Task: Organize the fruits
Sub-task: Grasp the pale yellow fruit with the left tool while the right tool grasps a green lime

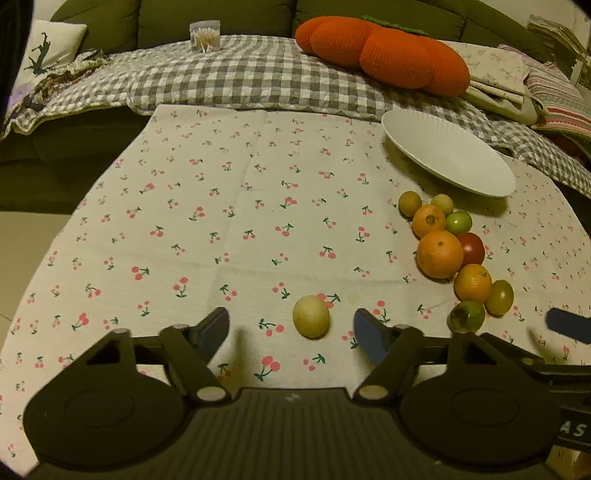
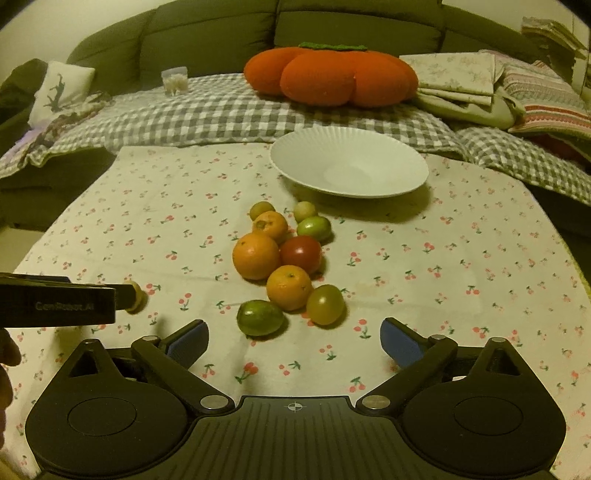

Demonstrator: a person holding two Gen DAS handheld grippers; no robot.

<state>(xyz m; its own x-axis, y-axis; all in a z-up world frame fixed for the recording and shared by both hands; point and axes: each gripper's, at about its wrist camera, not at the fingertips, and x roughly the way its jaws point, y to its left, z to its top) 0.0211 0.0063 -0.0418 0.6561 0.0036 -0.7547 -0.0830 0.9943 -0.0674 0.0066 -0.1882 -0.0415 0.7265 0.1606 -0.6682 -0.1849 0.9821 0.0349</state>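
L gripper (image 1: 291, 328) part-open round pale fruit (image 1: 311, 316), no contact; R gripper (image 2: 293, 341) wide, empty.

A dark olive sofa (image 2: 221, 33) fills the back of the room, its seat covered by a grey-and-white checked blanket (image 2: 207, 110). On the blanket lies a big orange cushion (image 2: 332, 77) shaped like a pumpkin (green patch on top), with folded floral linens (image 2: 458, 79) and a striped pink cloth (image 2: 550, 99) to its right. At the far left sits a white pillow (image 2: 62, 92) with a dark print – beside it a small clear box (image 2: 175, 81). Pale floor (image 1: 33, 229) shows at left. The light is dim and yellowish.
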